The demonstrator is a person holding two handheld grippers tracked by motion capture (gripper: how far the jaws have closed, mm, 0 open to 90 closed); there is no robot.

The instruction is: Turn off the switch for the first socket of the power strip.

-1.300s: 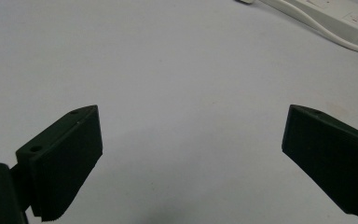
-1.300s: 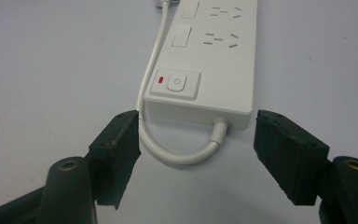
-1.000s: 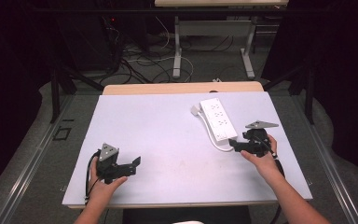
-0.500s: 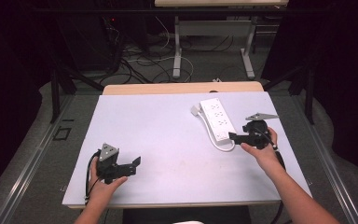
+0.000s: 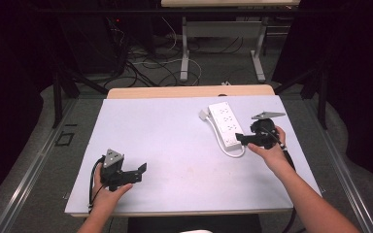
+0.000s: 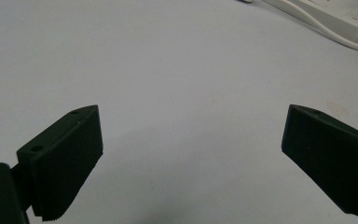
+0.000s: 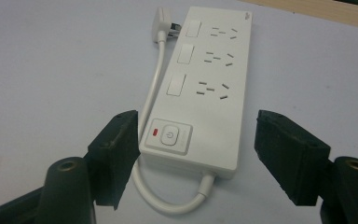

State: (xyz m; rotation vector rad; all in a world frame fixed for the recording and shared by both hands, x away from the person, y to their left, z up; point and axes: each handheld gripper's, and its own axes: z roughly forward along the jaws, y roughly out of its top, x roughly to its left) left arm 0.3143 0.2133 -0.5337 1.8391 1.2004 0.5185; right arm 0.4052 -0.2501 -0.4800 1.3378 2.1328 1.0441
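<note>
High view, near edge of the worktop (image 5: 175,126): the left gripper (image 5: 137,173) rests near the near-left corner, jaws spread wide over bare surface, well apart from the work. Farther in, toward the right edge, the right gripper (image 5: 239,139) sits at the near end of the power strip (image 5: 226,123), jaws wide and holding nothing. Right gripper view: the jaws flank the strip's (image 7: 205,88) switch end, one on each long side, not yet touching. The step in hand appears to be the approach for a grasp; the next move likely calls for easing forward and closing squarely across the strip's width, clear of the cord (image 7: 154,93) looping beside and under the near end. Materials: the strip is a smooth, hard white plastic bar with rounded corners, three socket groups, three rocker switches and a master button (image 7: 168,136); the cord is round and flexible, ending in a plug (image 7: 164,19) at the far end. The worktop is matte pale grey, with a wooden strip along its far edge.
</note>
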